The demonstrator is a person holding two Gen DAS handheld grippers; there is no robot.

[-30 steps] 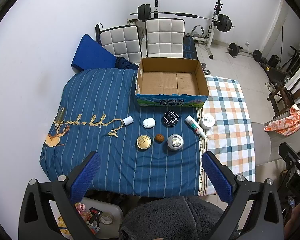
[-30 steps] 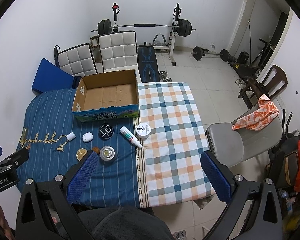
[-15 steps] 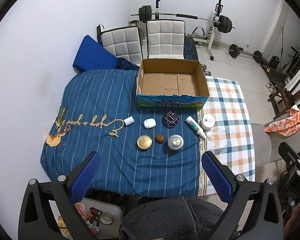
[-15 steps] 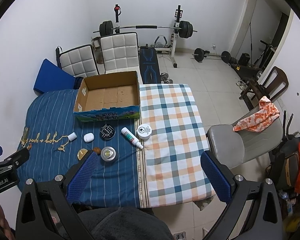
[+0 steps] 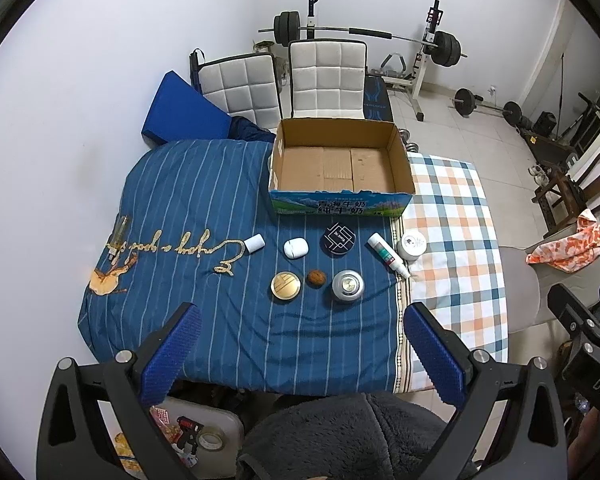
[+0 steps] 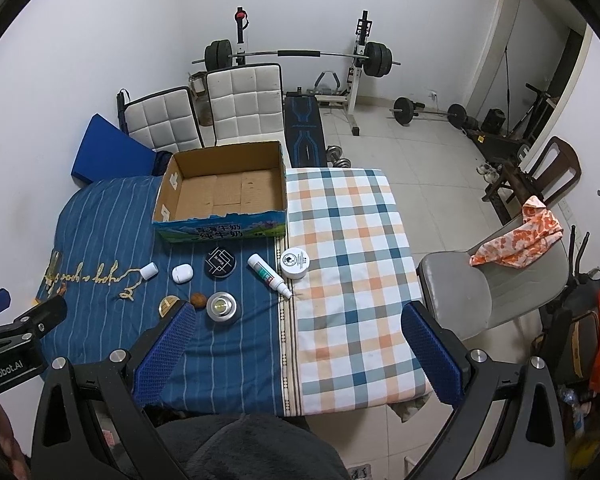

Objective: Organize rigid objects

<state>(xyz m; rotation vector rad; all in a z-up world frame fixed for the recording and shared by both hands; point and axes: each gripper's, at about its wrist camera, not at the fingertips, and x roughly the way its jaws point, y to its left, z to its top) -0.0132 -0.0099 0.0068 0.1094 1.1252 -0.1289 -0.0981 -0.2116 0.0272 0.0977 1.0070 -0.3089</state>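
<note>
A row of small rigid items is laid on the blue striped cloth point(image 5: 204, 200) of the table: a white cap point(image 5: 255, 244), a white case point(image 5: 295, 248), a black compact point(image 5: 338, 239), a white tube point(image 5: 388, 255) and a white jar point(image 5: 411, 244), with a gold disc point(image 5: 285, 285), brown ball point(image 5: 316, 277) and silver tin point(image 5: 347, 286) nearer. Behind them an empty cardboard box point(image 5: 342, 203) is set. The left gripper point(image 5: 300, 356) and right gripper point(image 6: 296, 354) are held above the near edge, jaws wide, nothing gripped.

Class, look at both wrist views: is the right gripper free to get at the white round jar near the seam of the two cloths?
Probably yes. The right gripper is open and empty, and the white round jar stands uncovered beside the white tube, nothing between them.
</note>
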